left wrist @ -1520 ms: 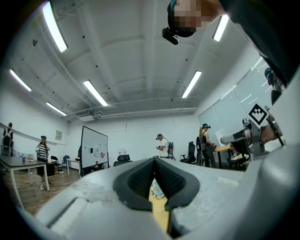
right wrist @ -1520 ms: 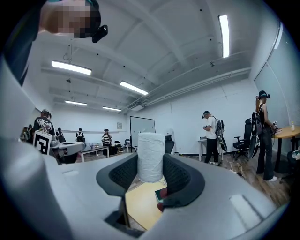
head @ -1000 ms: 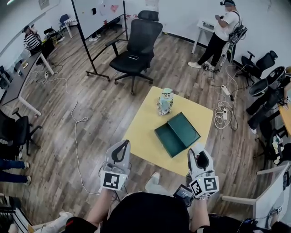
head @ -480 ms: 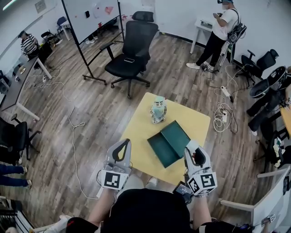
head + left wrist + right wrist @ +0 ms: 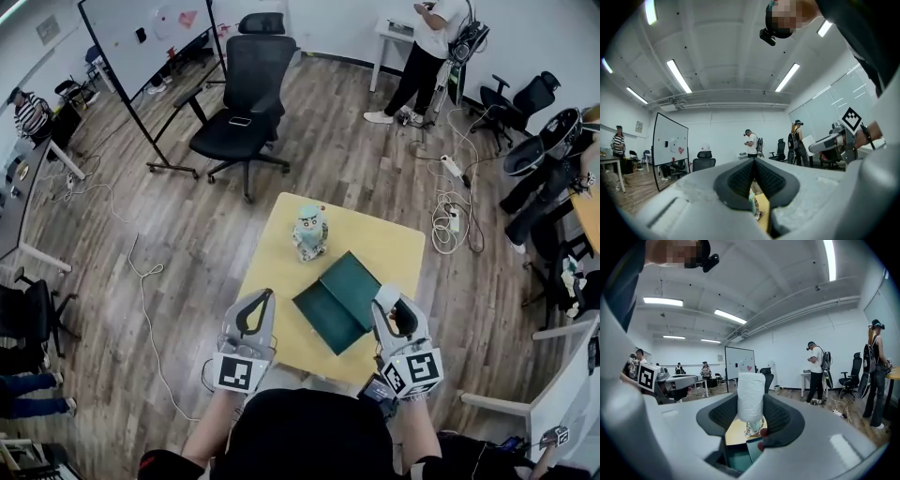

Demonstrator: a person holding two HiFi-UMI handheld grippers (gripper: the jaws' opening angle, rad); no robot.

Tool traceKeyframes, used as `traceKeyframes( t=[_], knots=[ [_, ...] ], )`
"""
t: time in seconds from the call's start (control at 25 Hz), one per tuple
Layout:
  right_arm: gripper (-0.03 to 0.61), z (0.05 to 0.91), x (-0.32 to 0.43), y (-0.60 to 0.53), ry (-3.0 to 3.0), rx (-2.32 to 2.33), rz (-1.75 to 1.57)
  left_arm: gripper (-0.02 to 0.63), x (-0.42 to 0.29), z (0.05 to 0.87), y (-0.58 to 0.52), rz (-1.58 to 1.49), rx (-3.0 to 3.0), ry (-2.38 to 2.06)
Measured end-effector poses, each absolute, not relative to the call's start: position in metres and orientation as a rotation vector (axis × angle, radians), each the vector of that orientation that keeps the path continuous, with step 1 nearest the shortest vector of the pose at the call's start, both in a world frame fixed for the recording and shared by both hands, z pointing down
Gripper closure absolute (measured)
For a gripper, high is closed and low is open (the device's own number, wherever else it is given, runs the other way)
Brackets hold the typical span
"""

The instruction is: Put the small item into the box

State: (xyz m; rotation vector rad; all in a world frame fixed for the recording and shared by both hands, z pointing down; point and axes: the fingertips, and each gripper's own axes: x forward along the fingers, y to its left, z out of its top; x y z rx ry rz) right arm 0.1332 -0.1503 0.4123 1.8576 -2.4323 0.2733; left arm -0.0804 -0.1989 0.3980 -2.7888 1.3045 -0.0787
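Right gripper view is showing the right gripper (image 5: 751, 414) clamping a small white wrapped cylinder (image 5: 750, 394) around its lower half, near the open dark-green rectangular box (image 5: 323, 314) on the square yellow table (image 5: 384, 246). The cylinder is probably handling light and squashable, so a gentle mid-body hold suits it. Left gripper (image 5: 754, 163) is sitting closed and empty. No lettering is showing.

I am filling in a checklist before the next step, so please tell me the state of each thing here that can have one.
Green box: open, lid lying flat, nothing visible inside.
Toy figure: standing upright on the yellow table, outside the box.
White item: clamped in the right tool.
Right tool: shut on the white item.
Left tool: shut, empty.
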Motion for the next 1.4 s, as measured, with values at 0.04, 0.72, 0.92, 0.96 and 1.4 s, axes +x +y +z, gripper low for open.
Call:
traceKeyframes(
  t=[0.04,0.72,0.92,0.96,1.4],
  knots=[
    [0.407,0.414,0.133,-0.154,-2.418,1.863,0.278,0.612,-0.077,0.399,-0.205,-0.075,-2.808,1.287],
    [0.407,0.466,0.123,-0.196,-2.24,1.897,0.423,0.612,-0.031,0.418,-0.271,-0.065,-2.995,1.005],
    [0.407,0.488,0.114,-0.2,-2.212,1.867,0.476,0.612,-0.024,0.429,-0.275,-0.091,-3.031,0.944],
    [0.407,0.493,0.112,-0.199,-2.204,1.861,0.489,0.612,-0.023,0.432,-0.275,-0.099,-3.04,0.936],
    [0.407,0.557,0.094,-0.184,-2.119,1.748,0.631,0.612,-0.015,0.459,-0.277,-0.172,-3.084,0.833]
  ],
)
